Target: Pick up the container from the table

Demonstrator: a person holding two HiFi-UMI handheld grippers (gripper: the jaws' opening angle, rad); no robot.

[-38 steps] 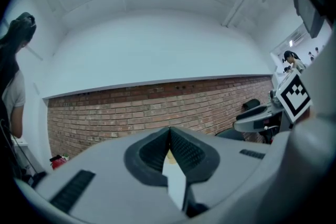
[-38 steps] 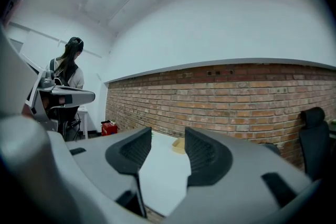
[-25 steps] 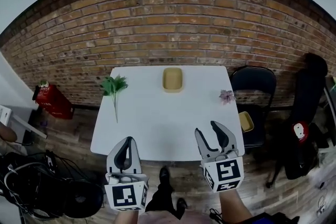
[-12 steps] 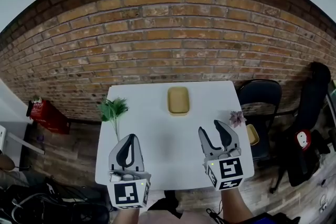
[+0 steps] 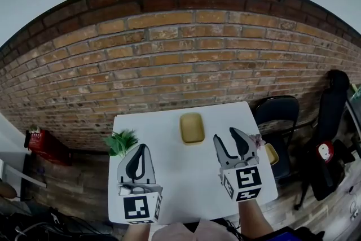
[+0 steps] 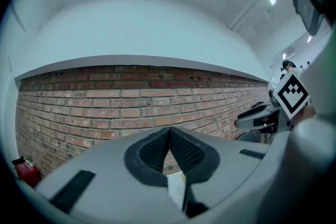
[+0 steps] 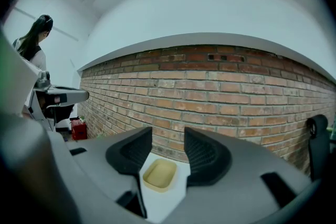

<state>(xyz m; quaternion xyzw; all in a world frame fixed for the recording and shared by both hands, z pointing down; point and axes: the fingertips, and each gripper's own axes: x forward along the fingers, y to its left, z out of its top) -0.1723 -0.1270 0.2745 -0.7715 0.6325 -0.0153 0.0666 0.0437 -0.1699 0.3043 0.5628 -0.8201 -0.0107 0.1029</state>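
Note:
A shallow yellow container sits empty at the far middle of the white table, close to the brick wall. My right gripper hovers over the table just right of and nearer than the container. Its jaws are apart and closing slightly, with nothing between them. In the right gripper view the container shows ahead through the gap of the right gripper. My left gripper hangs over the table's left part with its fingers together. The left gripper holds nothing.
A green plant sprig lies at the table's left edge and a small pink flower at its right edge. A black chair with a small yellow dish stands to the right. A red object sits on the floor at left.
Both grippers have moved forward over the table toward the container and the wall. The right jaws have narrowed a little. The left gripper stays shut.

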